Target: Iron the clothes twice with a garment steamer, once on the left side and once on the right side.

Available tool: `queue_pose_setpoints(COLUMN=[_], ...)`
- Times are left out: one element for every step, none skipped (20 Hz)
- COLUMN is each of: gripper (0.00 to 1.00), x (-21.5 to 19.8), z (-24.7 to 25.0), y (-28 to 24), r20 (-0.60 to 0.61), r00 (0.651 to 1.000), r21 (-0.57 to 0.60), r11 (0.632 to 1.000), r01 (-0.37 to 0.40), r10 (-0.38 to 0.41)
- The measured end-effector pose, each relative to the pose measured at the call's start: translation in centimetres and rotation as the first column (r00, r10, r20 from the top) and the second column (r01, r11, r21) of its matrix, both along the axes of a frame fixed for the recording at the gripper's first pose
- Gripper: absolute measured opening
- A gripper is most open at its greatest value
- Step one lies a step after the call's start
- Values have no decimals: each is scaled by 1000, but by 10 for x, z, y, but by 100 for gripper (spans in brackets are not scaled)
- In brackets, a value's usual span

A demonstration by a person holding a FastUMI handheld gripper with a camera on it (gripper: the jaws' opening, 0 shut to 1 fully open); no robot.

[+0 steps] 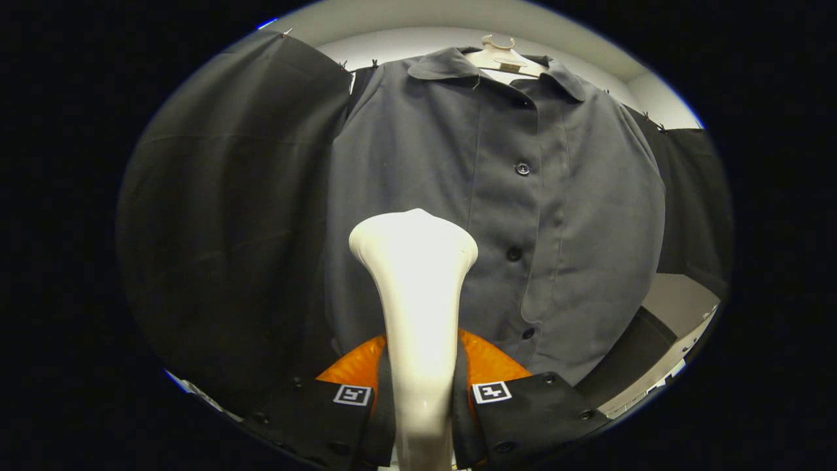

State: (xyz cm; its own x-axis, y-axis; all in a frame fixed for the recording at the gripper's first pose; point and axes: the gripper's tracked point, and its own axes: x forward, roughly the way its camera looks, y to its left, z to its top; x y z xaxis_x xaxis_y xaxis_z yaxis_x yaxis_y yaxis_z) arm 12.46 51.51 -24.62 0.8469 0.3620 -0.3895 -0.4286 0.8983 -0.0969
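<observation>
**Gripper view: steamer held upright before the hanging shirt**

Gripper view has the garment steamer [418,294] at its centre, a pale glossy wand whose narrow handle rises from between the two fingers and flares into a wide, rounded head. The head stands upright, beyond the fingertips, and overlaps the lower left panel of the shirt's front as seen from here; whether it touches the cloth cannot be told.

The gripper [422,392] is pinched onto the steamer's handle: both fingers [510,409] press against it, one on each side, with no gap showing between pad and handle. Each finger carries a small square black-and-white marker near its tip.

Just ahead of the steamer hangs the shirt [562,216], dark grey, buttoned down the front, collar folded open at the top. Its button placket runs down just to the right of the steamer's head, with several dark buttons [522,169] along it. The shirt hangs from a pale hanger [500,57] whose hook shows above the collar.

Around the shirt, black cloth [222,229] drapes on the left, pinned along its upper edge by small clips, and more black cloth hangs on the far right. Above and behind lies a light wall [405,46]. Low on the right, past the shirt's hem, a pale surface [680,304] shows.
</observation>
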Motion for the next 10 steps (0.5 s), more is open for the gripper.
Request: queue_pose_setpoints(gripper=[42,42,42,42,42,42,42,42,42,42], x=[-3,-8,-12,-16,-20,-22,-24,-29,-32,-34], z=[-7,-13,-21,-27,-33,-42,-48,-54,-59,-65], y=[-2,-2,-5,-7,-8,-6,-7,-8,-8,-8], r20=[-14,-31,-46,-60,-71,-83,-94,-104,-114,-125], r00=[1000,1000,999,998,997,997,996,995,993,992], r21=[-4,-8,-12,-15,-18,-23,-29,-34,-38,-46], r11=[1000,1000,1000,1000,1000,1000,1000,999,999,999], r01=[-2,-4,-5,-5,-6,-8,-10,-14,-18,-23], r10=[2,4,5,4,5,6,8,10,14,17])
